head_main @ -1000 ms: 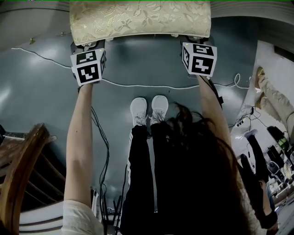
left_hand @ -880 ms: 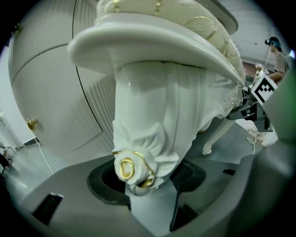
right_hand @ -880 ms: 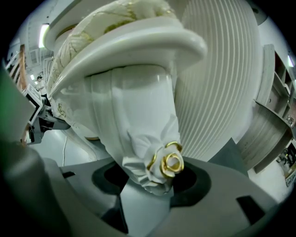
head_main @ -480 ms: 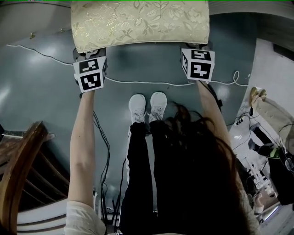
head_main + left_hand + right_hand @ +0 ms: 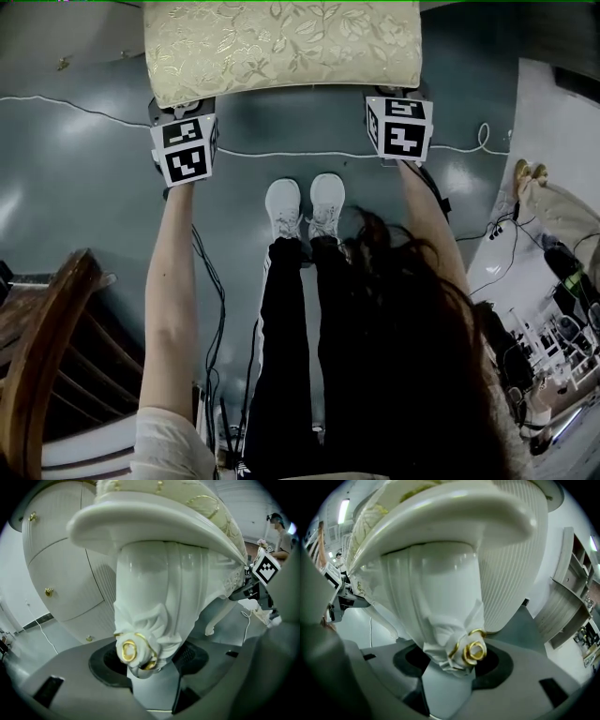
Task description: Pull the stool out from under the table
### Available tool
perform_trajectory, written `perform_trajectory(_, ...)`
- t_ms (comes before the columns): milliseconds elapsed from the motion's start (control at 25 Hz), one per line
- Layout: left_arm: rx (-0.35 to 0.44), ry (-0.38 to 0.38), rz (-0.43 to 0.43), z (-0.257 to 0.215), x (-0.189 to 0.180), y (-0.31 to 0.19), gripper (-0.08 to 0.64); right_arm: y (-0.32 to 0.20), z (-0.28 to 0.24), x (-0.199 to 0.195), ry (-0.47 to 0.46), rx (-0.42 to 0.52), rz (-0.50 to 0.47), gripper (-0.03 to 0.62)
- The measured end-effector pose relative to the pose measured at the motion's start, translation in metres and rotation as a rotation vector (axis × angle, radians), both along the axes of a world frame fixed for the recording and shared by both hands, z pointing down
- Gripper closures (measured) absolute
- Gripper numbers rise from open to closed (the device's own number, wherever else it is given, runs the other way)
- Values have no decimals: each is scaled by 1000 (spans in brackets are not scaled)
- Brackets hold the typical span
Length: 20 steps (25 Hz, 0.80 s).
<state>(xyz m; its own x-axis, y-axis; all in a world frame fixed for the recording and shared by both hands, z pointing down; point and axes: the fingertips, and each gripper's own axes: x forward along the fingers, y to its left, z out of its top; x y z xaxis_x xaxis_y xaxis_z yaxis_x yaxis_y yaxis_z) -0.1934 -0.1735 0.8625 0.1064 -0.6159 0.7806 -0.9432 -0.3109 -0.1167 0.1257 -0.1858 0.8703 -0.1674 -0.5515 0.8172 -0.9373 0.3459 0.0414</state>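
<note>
Gripping the stool by its two near carved legs, I have the left gripper and right gripper jaws clamped wide round them. It seems largely out, seat before my shoes; the white table stands behind. Floor cable crosses the pull path.

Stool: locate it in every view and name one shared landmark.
Head view: stool at top centre.
Left gripper view: its carved leg fills the centre, between the jaws.
Right gripper view: another carved leg, centre, between the jaws.
Shared landmark: the gold-patterned cushion.
</note>
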Motion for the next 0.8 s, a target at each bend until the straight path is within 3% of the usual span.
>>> perform_trajectory(560, -94, -44, 2, -8, -2, 10, 299, 8, 3, -1, 2, -97, -23, 330)
perform_trajectory(800, -75, -28, 5, -5, -1, 7, 299, 6, 1, -2, 12, -89, -21, 330)
